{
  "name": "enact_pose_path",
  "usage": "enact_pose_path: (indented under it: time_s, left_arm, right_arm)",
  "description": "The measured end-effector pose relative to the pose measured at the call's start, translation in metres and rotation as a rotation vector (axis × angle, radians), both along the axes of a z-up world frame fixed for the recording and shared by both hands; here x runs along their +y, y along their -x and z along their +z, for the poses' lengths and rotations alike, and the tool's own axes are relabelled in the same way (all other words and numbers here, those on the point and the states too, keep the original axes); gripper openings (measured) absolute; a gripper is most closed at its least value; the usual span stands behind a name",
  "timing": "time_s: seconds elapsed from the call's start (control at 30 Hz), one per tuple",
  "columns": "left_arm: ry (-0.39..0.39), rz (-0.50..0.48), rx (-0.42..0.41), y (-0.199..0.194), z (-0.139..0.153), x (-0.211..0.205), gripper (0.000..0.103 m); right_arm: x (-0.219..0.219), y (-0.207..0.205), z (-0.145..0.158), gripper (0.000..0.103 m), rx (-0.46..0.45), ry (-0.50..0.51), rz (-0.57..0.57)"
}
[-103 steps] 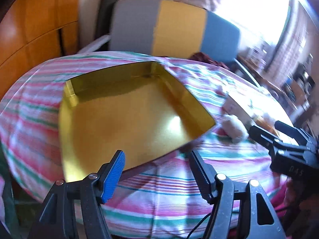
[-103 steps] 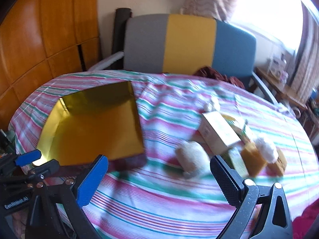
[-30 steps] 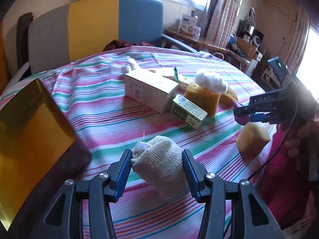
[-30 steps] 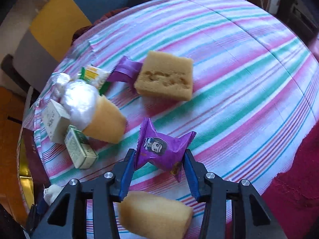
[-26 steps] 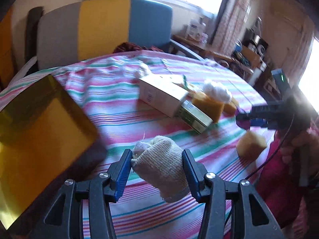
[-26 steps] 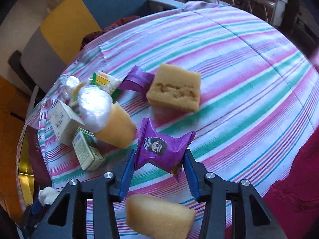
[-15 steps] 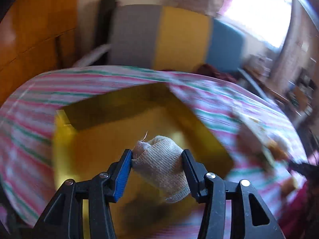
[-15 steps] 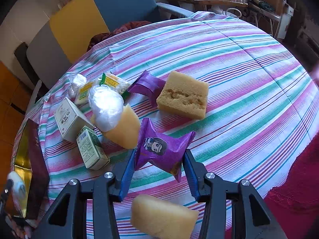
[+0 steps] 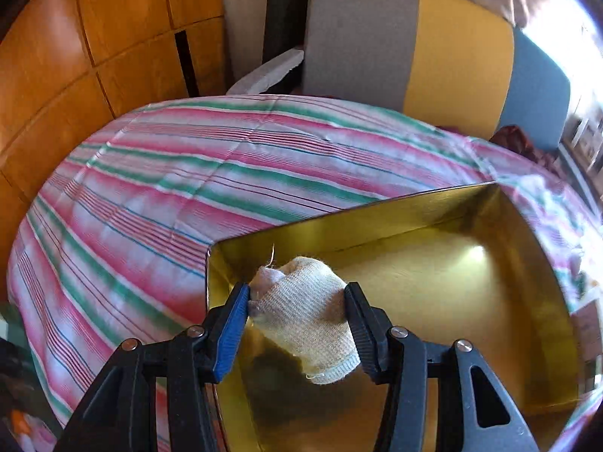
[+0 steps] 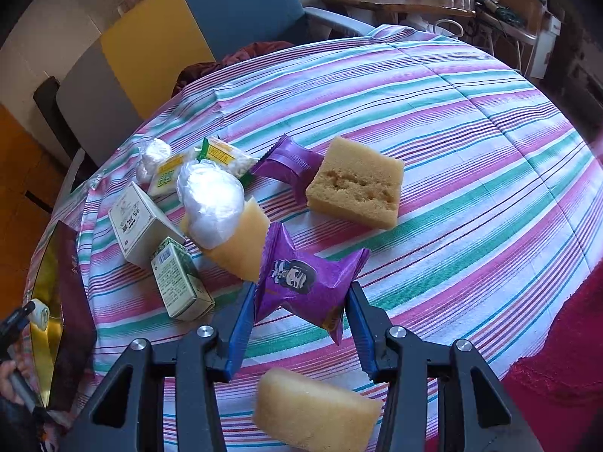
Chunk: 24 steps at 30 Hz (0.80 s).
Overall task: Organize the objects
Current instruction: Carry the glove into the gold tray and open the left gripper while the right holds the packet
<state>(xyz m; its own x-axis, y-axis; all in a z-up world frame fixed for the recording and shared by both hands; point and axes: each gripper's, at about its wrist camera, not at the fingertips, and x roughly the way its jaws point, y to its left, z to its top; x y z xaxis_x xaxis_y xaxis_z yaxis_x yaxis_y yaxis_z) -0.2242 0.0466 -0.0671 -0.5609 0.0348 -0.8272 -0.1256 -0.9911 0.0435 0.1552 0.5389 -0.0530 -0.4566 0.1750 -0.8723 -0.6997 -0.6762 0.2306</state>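
Note:
My left gripper (image 9: 297, 316) is shut on a beige knitted cloth bundle (image 9: 305, 312) and holds it above the near left corner of the gold tray (image 9: 433, 282). My right gripper (image 10: 301, 312) is shut on a purple snack packet (image 10: 305, 278) and holds it above the striped tablecloth (image 10: 471, 188). The gold tray also shows at the far left of the right wrist view (image 10: 45, 301), with the left gripper and its bundle (image 10: 37, 312) over it.
On the cloth lie a tan sponge cake block (image 10: 356, 182), a second purple packet (image 10: 290, 165), a white wrapped ball on a yellow sponge (image 10: 211, 199), a white box (image 10: 137, 222), a green carton (image 10: 181, 282) and a yellow sponge (image 10: 312, 410). A grey, yellow and blue chair (image 9: 414, 49) stands behind.
My left gripper has carried the cloth bundle left from the cluttered side to above the gold tray. My right gripper has lifted and pulled back slightly with the purple packet.

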Motion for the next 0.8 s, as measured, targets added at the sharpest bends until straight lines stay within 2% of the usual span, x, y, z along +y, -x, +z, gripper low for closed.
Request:
enact_pose_path:
  time_s: [0.2, 0.23, 0.27, 0.43, 0.6, 0.8]
  left_arm:
    - [0.007, 0.027, -0.005, 0.014, 0.001, -0.001, 0.058]
    - [-0.002, 0.027, -0.005, 0.015, 0.002, -0.002, 0.064]
    - [-0.008, 0.034, 0.006, 0.013, 0.006, -0.004, 0.067]
    - [-0.029, 0.047, 0.054, -0.005, 0.027, -0.013, 0.07]
    - [-0.068, 0.029, 0.103, -0.051, 0.048, -0.017, 0.07]
    - [-0.118, -0.042, 0.128, -0.125, 0.054, -0.007, 0.069]
  right_arm:
    - [-0.001, 0.001, 0.0, 0.048, -0.003, -0.002, 0.003]
    - [-0.001, 0.001, 0.0, 0.048, -0.002, -0.002, 0.003]
    - [-0.001, 0.001, 0.0, 0.048, -0.001, -0.002, 0.002]
    - [-0.002, 0.001, 0.001, 0.048, 0.002, -0.007, 0.002]
    - [-0.002, 0.0, 0.004, 0.048, 0.016, -0.025, -0.007]
    - [-0.007, -0.002, 0.018, 0.048, 0.076, -0.073, -0.004]
